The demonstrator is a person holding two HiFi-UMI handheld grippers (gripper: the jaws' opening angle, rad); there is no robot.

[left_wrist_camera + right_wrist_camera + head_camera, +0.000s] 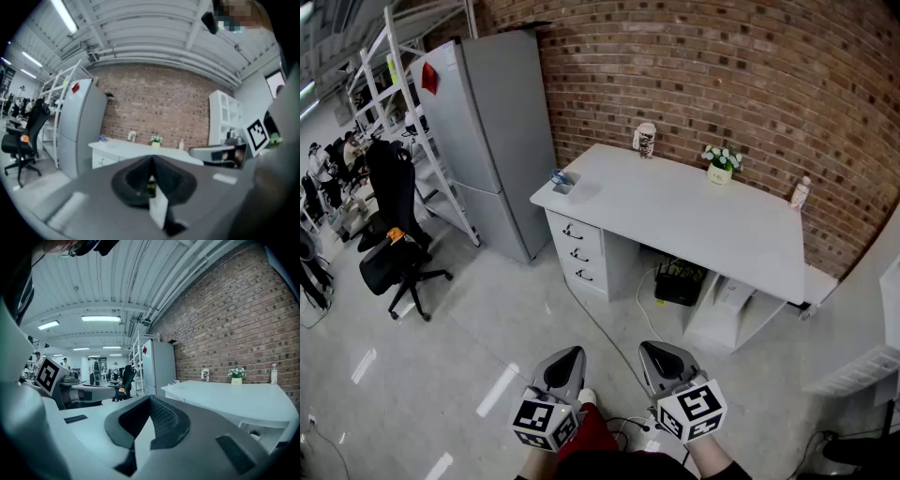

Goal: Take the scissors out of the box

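A small clear box (563, 181) with something blue in it sits on the near left corner of the white desk (694, 220); I cannot make out scissors. The box also shows small and far off in the left gripper view (102, 138) and in the right gripper view (175, 381). My left gripper (572, 354) and right gripper (652, 349) are held side by side close to my body, over the floor and well short of the desk. Both point roughly level at the desk. The left gripper (151, 159) has its jaws together with nothing between them, and so does the right gripper (150, 398).
A grey fridge (492, 131) stands left of the desk, with a white rack (403, 103) and a black office chair (394, 248) beyond it. On the desk are a cup (645, 140), a flower pot (720, 165) and a bottle (800, 192). A black box (680, 282) and a cable lie under the desk.
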